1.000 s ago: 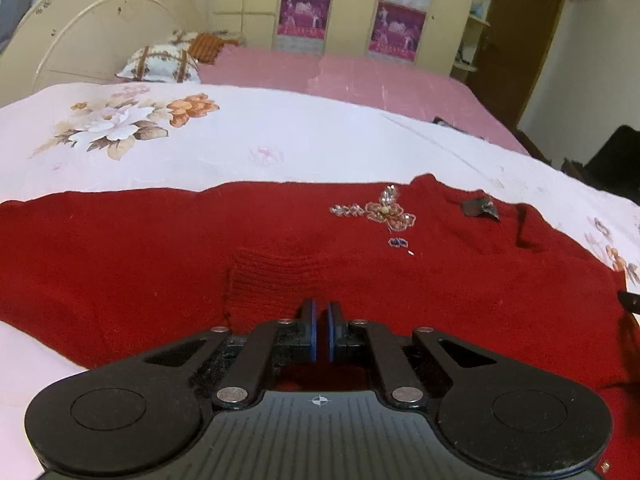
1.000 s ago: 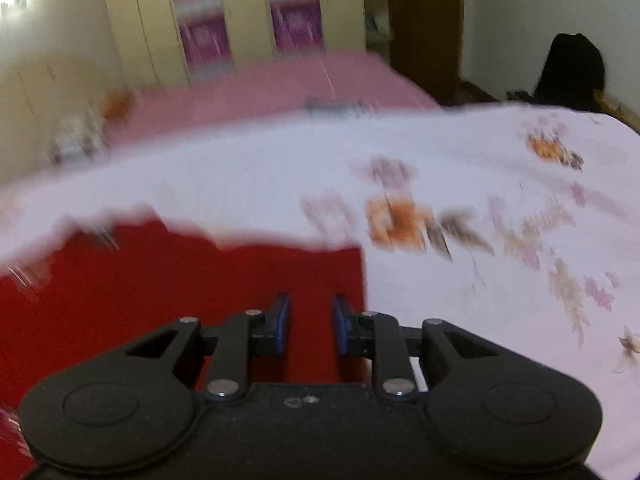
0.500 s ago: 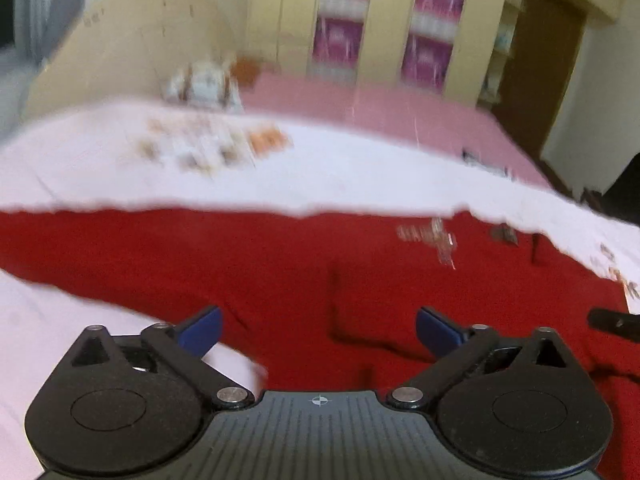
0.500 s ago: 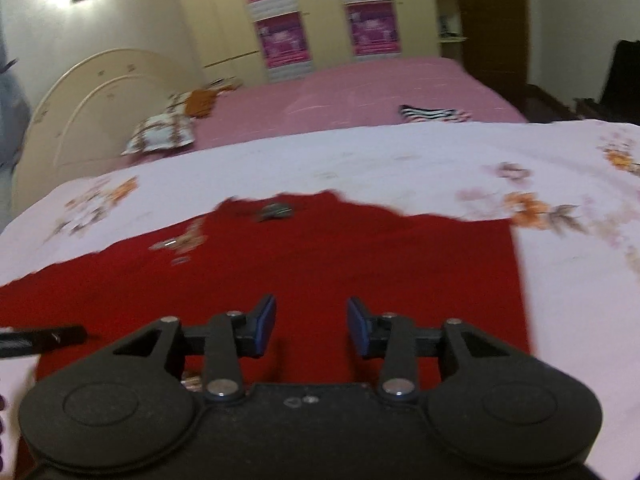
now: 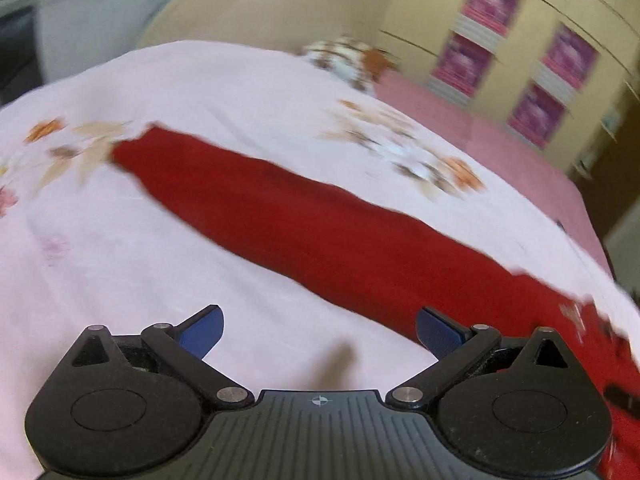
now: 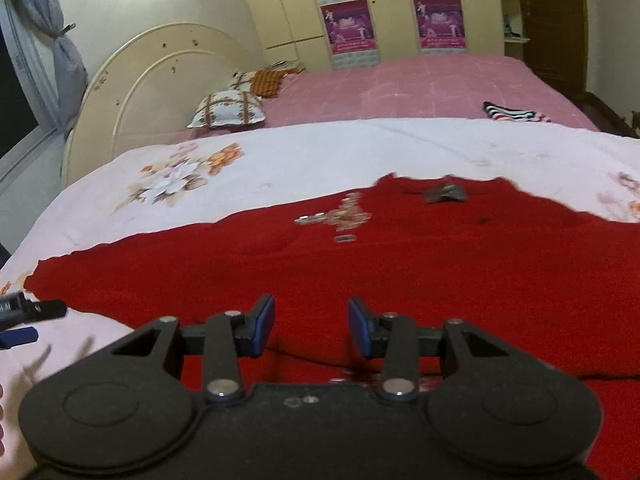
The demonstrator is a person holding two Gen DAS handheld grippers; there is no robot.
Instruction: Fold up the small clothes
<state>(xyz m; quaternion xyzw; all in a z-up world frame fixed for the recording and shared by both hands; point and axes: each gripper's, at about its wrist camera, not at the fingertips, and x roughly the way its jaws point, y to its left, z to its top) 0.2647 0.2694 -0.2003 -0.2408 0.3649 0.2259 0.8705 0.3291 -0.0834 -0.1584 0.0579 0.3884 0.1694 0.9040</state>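
Observation:
A red knit sweater (image 6: 400, 272) lies flat on a pale floral bedspread (image 6: 280, 160), with a beaded decoration (image 6: 340, 216) on its chest and a grey tag (image 6: 444, 194) at the neck. Its long sleeve (image 5: 300, 220) stretches to the left across the left wrist view. My left gripper (image 5: 318, 332) is wide open and empty, over the bedspread just in front of the sleeve. My right gripper (image 6: 311, 330) is open and empty, low over the sweater's near edge. The left gripper's tip (image 6: 36, 308) shows at the far left of the right wrist view.
A pink bed (image 6: 420, 88) lies beyond, with patterned pillows (image 6: 228, 110) by a cream headboard (image 6: 160, 76) and a striped cloth (image 6: 514, 114) on it. Cream wardrobes (image 6: 380, 12) line the back wall. A curtain (image 6: 68, 60) hangs at the left.
My left gripper let go of the sweater, opened wide and swung left towards the sleeve. My right gripper opened wider and moved left over the sweater body.

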